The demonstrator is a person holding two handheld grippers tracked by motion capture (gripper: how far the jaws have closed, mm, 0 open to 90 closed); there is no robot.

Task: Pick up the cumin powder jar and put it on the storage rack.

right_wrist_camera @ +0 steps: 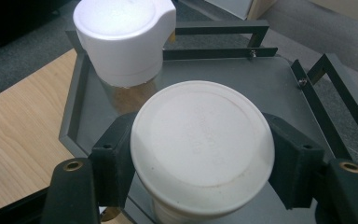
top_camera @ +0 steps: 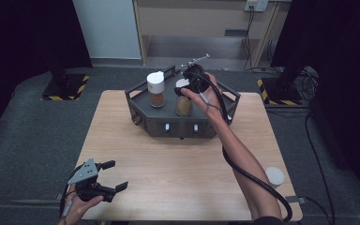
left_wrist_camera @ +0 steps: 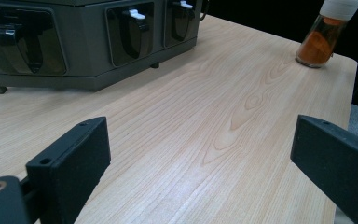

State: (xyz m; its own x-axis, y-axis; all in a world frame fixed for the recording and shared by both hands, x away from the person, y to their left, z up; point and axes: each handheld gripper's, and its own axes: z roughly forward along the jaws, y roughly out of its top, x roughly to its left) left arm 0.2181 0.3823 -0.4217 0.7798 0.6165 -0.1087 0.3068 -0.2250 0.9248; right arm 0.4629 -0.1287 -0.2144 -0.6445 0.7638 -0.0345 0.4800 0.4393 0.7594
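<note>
Our right gripper (right_wrist_camera: pixel 203 158) clamped the white cap of a jar (top_camera: pixel 183 104) standing upright on the rack (top_camera: pixel 180 125), just beside a second jar (top_camera: pixel 156 90). Its long axis ran vertical, directly below the jaws. Our left gripper (left_wrist_camera: pixel 200 163) rested with jaws apart over the table (top_camera: pixel 168 168), well apart from a third jar (left_wrist_camera: pixel 324 39).

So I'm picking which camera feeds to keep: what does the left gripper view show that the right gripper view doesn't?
The left gripper view alone shows the rack's front face with its white switches, a jar of orange spice standing at the table's far edge, and the left gripper open above bare wood. The right gripper view alone shows the right gripper closed around a white-lidded jar, beside a second white-capped jar on the rack's top. Both share the grey rack and wooden table.
</note>
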